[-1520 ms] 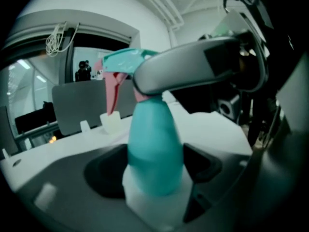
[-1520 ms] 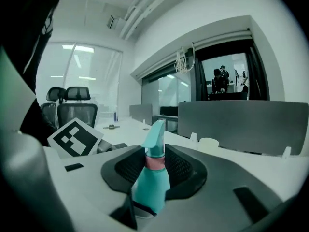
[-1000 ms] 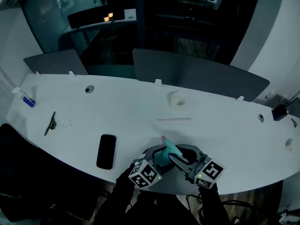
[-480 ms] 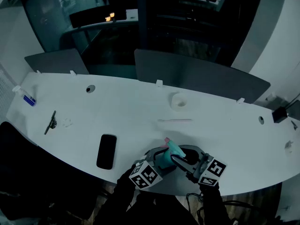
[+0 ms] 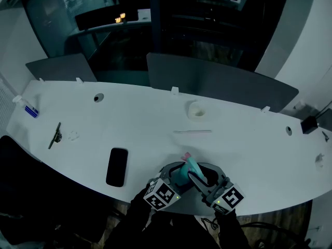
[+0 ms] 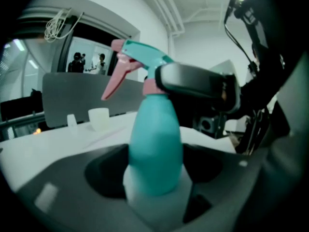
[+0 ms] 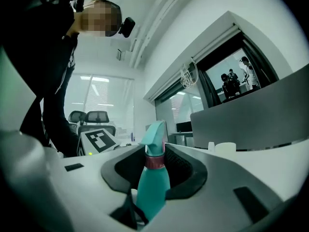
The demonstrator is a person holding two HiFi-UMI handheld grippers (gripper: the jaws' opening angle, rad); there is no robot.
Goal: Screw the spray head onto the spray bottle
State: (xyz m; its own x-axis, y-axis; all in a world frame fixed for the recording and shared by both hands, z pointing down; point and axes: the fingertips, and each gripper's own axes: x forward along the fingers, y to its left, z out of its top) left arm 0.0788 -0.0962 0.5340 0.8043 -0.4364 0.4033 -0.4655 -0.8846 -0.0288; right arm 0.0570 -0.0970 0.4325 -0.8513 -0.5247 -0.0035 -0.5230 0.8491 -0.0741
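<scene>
A teal spray bottle (image 5: pixel 182 175) with a pink collar and pink trigger stands up between both grippers at the table's near edge. My left gripper (image 5: pixel 177 179) is shut on the bottle's body (image 6: pixel 155 149), low down. Seen from there, the teal spray head (image 6: pixel 142 54) with its pink trigger (image 6: pixel 115 81) points left, above the body. My right gripper (image 5: pixel 195 176) comes in from the right and is shut on the spray head at the pink collar (image 7: pixel 154 162). Its dark jaw (image 6: pixel 193 81) wraps that collar in the left gripper view. The bottle's base is hidden.
On the white table (image 5: pixel 140 118) lie a black phone (image 5: pixel 117 167) left of the grippers, a thin white rod (image 5: pixel 193 132) and a white cup (image 5: pixel 197 110) beyond them, and a black tool (image 5: pixel 55 136) far left. A grey partition (image 5: pixel 223 84) backs the table.
The right gripper has turned slightly around the spray head and its marker cube has shifted a little. The left gripper and the bottle have stayed in place.
</scene>
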